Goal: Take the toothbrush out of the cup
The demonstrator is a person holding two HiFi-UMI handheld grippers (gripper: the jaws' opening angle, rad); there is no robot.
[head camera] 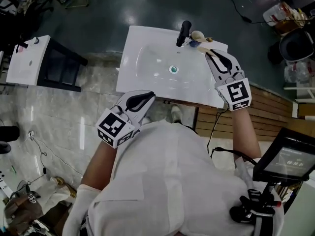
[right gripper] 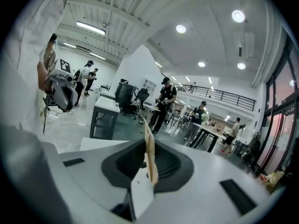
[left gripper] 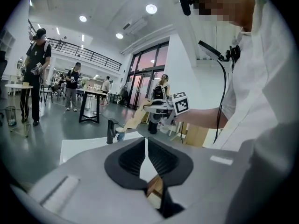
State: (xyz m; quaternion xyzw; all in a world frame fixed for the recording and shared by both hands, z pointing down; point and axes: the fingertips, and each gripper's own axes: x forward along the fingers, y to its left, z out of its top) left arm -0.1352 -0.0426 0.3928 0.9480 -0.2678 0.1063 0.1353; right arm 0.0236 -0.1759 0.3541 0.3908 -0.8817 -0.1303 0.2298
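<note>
While the person (head camera: 172,181) in a white shirt stands over it, the white washbasin (head camera: 147,58) fills the middle of the head view, one gripper held out at each side of its near edge.

The left gripper (left gripper: 146,146) hangs over the near left corner of the basin. Its own view shows the two dark jaws pressed together along their whole length, with nothing between them.

The right gripper (right gripper: 148,143) reaches further, over the back right corner of the basin and close to the black faucet (head camera: 183,33). From the left gripper view it sits higher than the faucet and off to its right, apart from it.

A small pale cup (left gripper: 120,134) with a blue band stands on the back rim of the basin, just beside the faucet on its right.

The round drain (head camera: 173,69) lies at the bottom of the bowl.

The toothbrush (right gripper: 150,155), a thin tan stick, is clamped between the right gripper's jaws. It lies along the line of the jaws, and its far end pokes out past their tips, free in the air
</note>
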